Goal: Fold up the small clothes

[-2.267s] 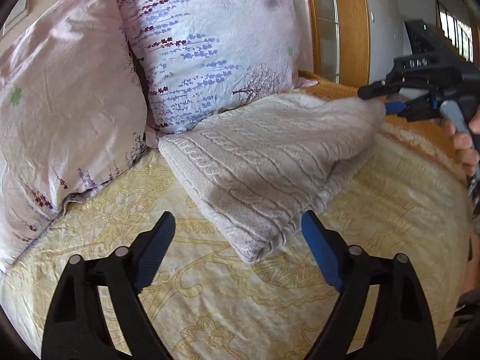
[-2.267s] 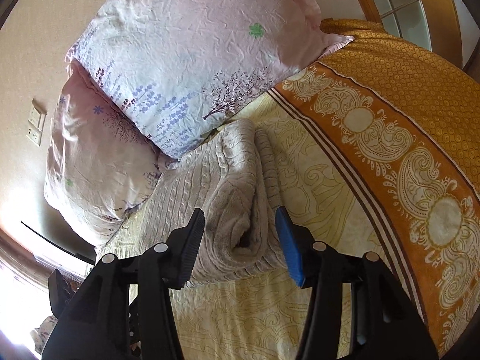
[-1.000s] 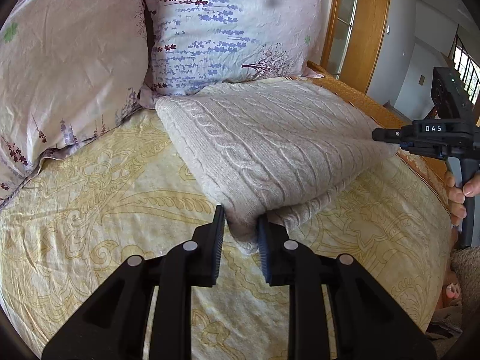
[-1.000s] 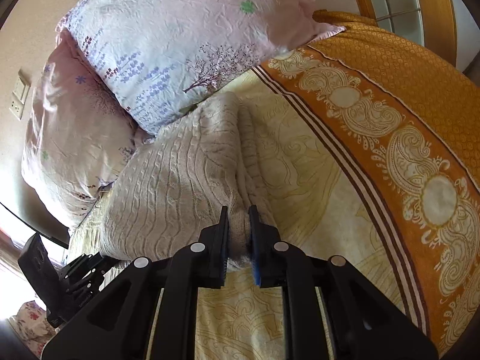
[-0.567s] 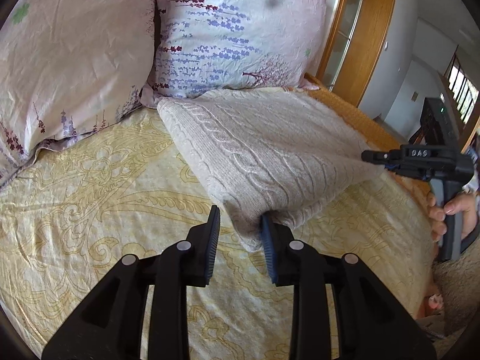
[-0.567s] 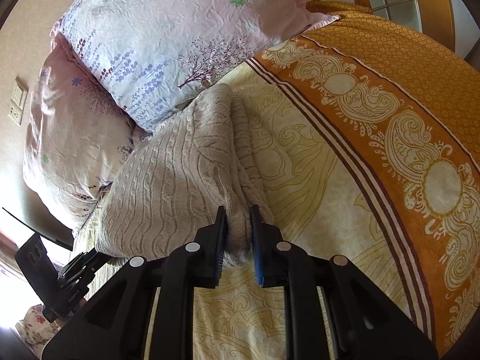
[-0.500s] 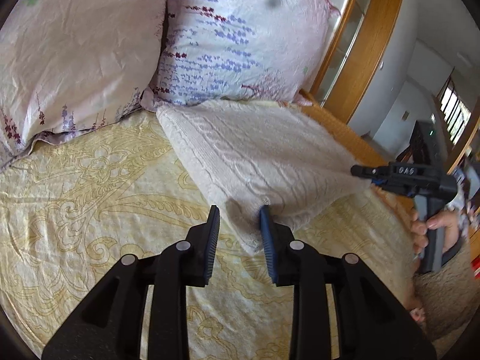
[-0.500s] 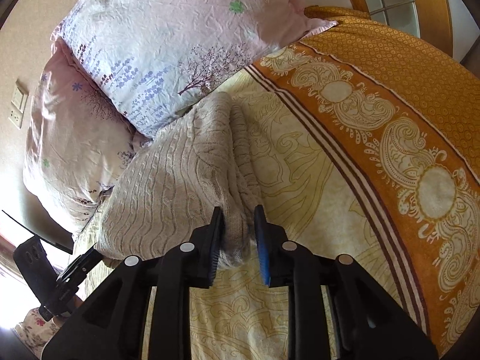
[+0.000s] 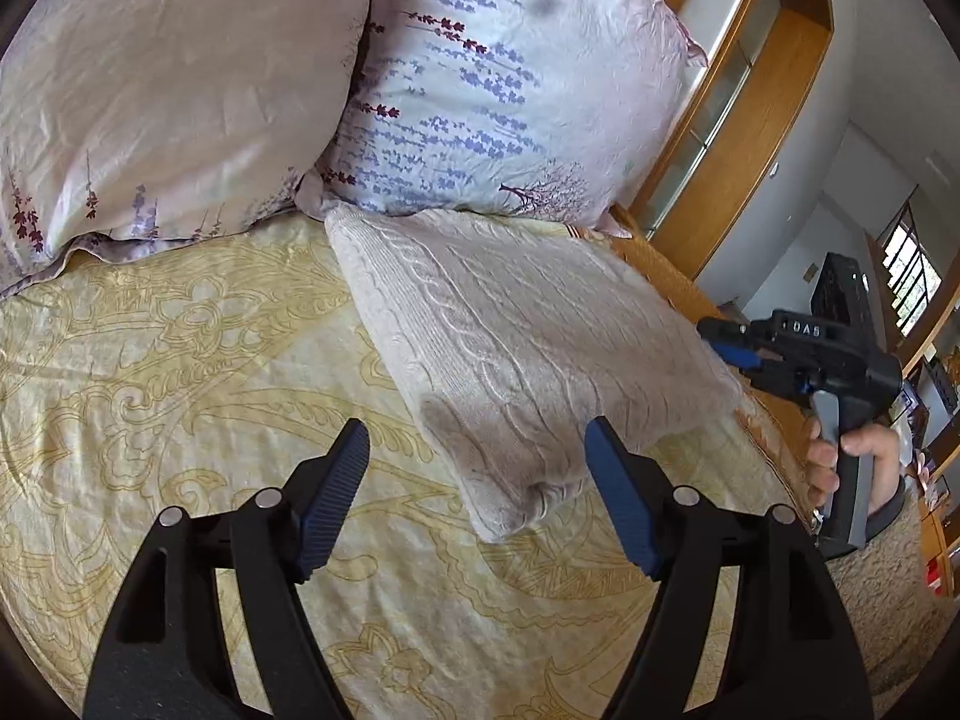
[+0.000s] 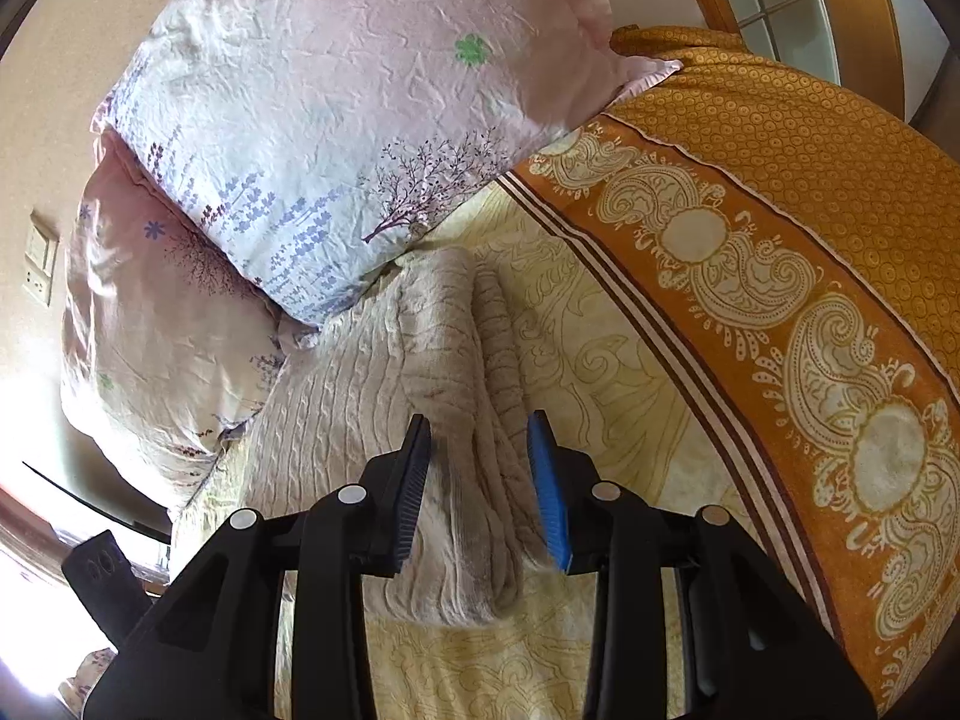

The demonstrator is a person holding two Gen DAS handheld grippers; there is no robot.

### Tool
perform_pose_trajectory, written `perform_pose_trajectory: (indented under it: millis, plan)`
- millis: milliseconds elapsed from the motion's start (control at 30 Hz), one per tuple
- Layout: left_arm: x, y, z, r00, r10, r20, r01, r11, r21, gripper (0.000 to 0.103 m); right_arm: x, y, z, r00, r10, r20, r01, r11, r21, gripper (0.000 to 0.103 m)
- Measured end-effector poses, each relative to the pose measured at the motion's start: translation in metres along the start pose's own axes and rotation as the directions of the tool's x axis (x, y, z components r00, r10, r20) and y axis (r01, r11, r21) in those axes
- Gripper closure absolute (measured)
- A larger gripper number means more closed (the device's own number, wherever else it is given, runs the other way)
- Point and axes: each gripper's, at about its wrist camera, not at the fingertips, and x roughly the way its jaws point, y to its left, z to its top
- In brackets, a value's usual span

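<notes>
A folded beige cable-knit sweater [image 9: 516, 336] lies on the yellow patterned bedspread [image 9: 180, 372], its far edge against the pillows. My left gripper [image 9: 477, 450] is opening, its jaws wide apart; the sweater's near corner lies loose between them, touching neither pad. In the right wrist view the sweater's [image 10: 384, 396] thick folded end sits between the pads of my right gripper [image 10: 480, 450], whose jaws are opening and stand slightly off the cloth. The right gripper [image 9: 729, 345] also shows in the left wrist view at the sweater's right corner, held by a hand [image 9: 864, 450].
Two floral pillows [image 9: 480, 90] [image 9: 162, 90] lean at the head of the bed behind the sweater. An orange patterned border [image 10: 780, 252] runs along the bed's side. A wooden door frame [image 9: 750, 138] and a carpeted floor [image 9: 888, 600] lie beyond it.
Both grippers were shut on the sweater's corners and have let go. The left jaws spread wide and the right jaws parted; the sweater has settled flat on the bed.
</notes>
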Motion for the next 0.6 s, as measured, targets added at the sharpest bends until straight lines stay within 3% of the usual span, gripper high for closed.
perform_pose_trajectory:
  millis: [100, 200, 233, 267, 333, 433, 500, 533, 567, 600]
  plan:
    - [0.005, 0.008, -0.001, 1.0, -0.001, -0.009, 0.0, 0.999, -0.055, 0.022, 0.015, -0.001, 0.013, 0.999, 0.013, -0.037, -0.012, 0.999, 0.037, 0.051]
    - [0.007, 0.022, 0.0, 0.999, -0.031, -0.006, 0.03, 0.992, -0.126, 0.019, 0.028, 0.006, 0.017, 0.998, 0.032, -0.056, -0.03, 0.999, 0.029, 0.051]
    - [0.008, 0.025, 0.001, 0.999, -0.042, -0.004, 0.041, 0.989, -0.144, 0.018, 0.032, 0.01, 0.017, 0.998, 0.025, -0.055, -0.025, 1.0, 0.003, 0.06]
    - [0.009, 0.028, 0.0, 0.999, -0.051, -0.006, 0.049, 0.986, -0.16, 0.018, 0.036, 0.015, 0.017, 0.998, 0.013, -0.058, -0.014, 0.999, -0.03, 0.088]
    - [0.009, 0.032, -0.002, 0.998, -0.062, -0.013, 0.059, 0.981, -0.186, 0.017, 0.042, 0.015, 0.017, 0.997, -0.062, -0.049, 0.06, 0.997, -0.052, 0.092]
    - [0.01, 0.035, -0.003, 0.997, -0.08, -0.017, 0.075, 0.974, -0.215, 0.014, 0.041, 0.005, 0.02, 0.998, 0.001, -0.06, 0.0, 1.0, 0.014, 0.092]
    - [0.011, 0.038, -0.003, 0.995, -0.098, -0.006, 0.093, 0.966, -0.242, 0.014, 0.037, -0.004, 0.021, 0.996, 0.045, -0.075, -0.04, 0.997, 0.068, 0.07]
    - [0.012, 0.04, -0.003, 0.994, -0.108, 0.005, 0.105, 0.96, -0.26, 0.014, 0.036, -0.008, 0.022, 0.995, 0.045, -0.085, -0.037, 0.995, 0.093, 0.039]
    - [0.014, 0.043, -0.002, 0.994, -0.109, 0.019, 0.11, 0.954, -0.279, 0.014, 0.035, -0.012, 0.023, 0.996, 0.046, -0.083, -0.037, 0.994, 0.104, 0.027]
    - [0.017, 0.046, -0.001, 0.994, -0.104, 0.025, 0.106, 0.946, -0.305, 0.014, 0.035, -0.014, 0.024, 0.996, 0.039, -0.083, -0.031, 0.994, 0.103, 0.027]
